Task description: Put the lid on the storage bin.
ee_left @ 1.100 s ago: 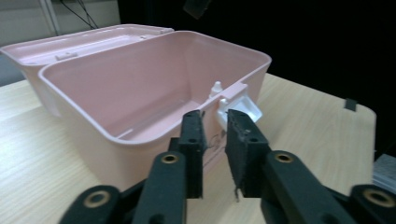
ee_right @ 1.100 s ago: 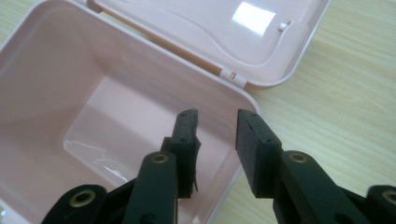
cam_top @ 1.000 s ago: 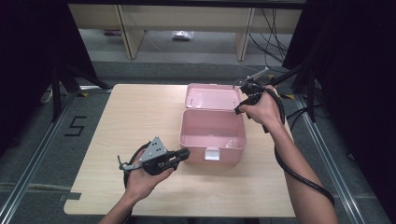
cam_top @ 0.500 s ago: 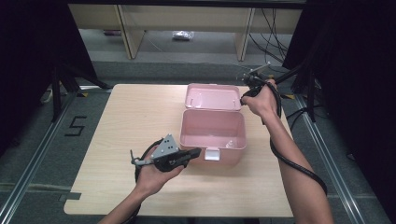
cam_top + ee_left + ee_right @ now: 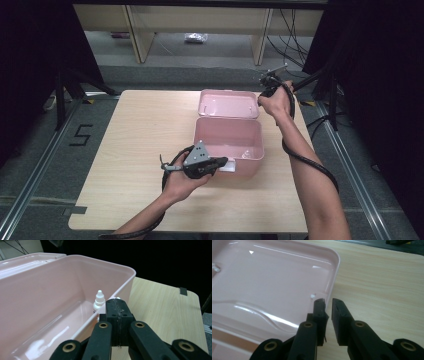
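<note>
Dark walls stand around our light wooden table (image 5: 130, 150). On it sits a pink box (image 5: 229, 142), with its lid (image 5: 229, 104) lying flat open on the far side. Our left gripper (image 5: 117, 305) is pressed together, with nothing between its jaws, and rests at the near rim of the box, maybe to hold it still. A small white bottle (image 5: 99, 300) stands inside. Our right gripper (image 5: 327, 303) is a little spread at the lid's right edge, pinching nothing; we think it will lift the lid to close it.

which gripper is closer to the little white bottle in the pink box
Left. The left gripper sits at the box's front wall beside the bottle; the right gripper is at the open lid's edge.
</note>
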`<state>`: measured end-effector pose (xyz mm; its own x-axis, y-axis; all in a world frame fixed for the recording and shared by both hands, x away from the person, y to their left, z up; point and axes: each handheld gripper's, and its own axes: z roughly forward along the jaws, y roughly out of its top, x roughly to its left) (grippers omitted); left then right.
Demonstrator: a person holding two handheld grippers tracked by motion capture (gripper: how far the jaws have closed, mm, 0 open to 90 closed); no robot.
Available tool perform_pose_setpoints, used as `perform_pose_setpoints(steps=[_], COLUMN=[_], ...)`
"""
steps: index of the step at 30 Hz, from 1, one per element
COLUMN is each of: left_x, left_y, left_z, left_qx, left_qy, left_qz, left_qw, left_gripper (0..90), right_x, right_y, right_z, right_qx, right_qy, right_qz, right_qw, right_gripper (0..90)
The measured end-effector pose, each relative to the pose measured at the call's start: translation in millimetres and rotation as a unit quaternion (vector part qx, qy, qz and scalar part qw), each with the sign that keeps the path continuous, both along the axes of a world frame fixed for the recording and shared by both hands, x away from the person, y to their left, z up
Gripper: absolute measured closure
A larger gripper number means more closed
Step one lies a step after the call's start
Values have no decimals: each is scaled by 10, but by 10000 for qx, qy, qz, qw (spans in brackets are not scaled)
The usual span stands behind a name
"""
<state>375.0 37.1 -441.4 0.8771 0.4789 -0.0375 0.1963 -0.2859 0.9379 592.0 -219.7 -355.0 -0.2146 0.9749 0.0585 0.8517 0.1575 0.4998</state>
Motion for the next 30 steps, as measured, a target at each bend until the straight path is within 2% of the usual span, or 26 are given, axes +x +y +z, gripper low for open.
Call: perform_pose_setpoints(steps=[2,4,6,7,8,9,14,15,16,17,18,19,20,21,22,26,28,29,30], left_x=[-6,-12,-17,-20,-18,-19,-37,-32,-28,-23,-21,-23,-26,-26,-26,-28,-26,-26,-25], left_y=[-28,-39,-48,-50,-52,-56,-67,-67,-74,-77,-80,-82,-80,-80,-80,-81,-82,-82,-82], left_z=[-16,-24,-32,-36,-41,-46,-74,-83,-95,-105,-110,-110,-107,-107,-107,-106,-105,-104,-104], left_qx=[52,107,100,107,128,125,241,274,284,256,208,210,244,246,245,268,272,272,270], left_qy=[-36,-79,-68,-71,-99,-97,-80,-82,-53,-53,-27,-36,-36,-31,-22,-36,-28,-25,-21], left_qz=[-23,-25,-25,-23,-41,-60,-14,-10,-5,-24,-39,-31,-9,-5,-3,-1,-2,-2,-4], left_qw=[10000,9999,9999,9999,9999,9999,9997,9996,9996,9997,9998,9998,9997,9997,9997,9996,9996,9996,9996], left_gripper=[899,899,899,899,899,899,898,898,898,898,898,898,898,898,898,898,898,898,898], right_x=[44,91,117,136,147,162,212,228,232,250,252,265,271,288,291,320,331,338,339], right_y=[8,-9,18,11,32,31,52,32,51,29,39,31,39,12,35,38,18,24,40], right_z=[-20,-40,-50,-58,-63,-73,-115,-125,-137,-154,-164,-182,-191,-196,-210,-232,-236,-245,-246], right_qx=[41,2,76,38,80,36,93,5,103,32,56,-1,31,-62,21,73,15,20,85], right_qy=[-12,-36,53,27,47,-22,53,43,102,40,55,60,65,35,82,137,101,93,177], right_qz=[-110,-52,-166,-76,-157,-112,-266,-160,-303,-226,-288,-200,-238,-84,-263,-385,-302,-338,-443], right_qw=[9999,10000,9998,10000,9998,9999,9996,9999,9994,9997,9996,9998,9997,9999,9996,9991,9995,9994,9988], right_gripper=[818,814,807,805,803,799,776,772,772,773,773,773,772,772,773,773,777,780,781])
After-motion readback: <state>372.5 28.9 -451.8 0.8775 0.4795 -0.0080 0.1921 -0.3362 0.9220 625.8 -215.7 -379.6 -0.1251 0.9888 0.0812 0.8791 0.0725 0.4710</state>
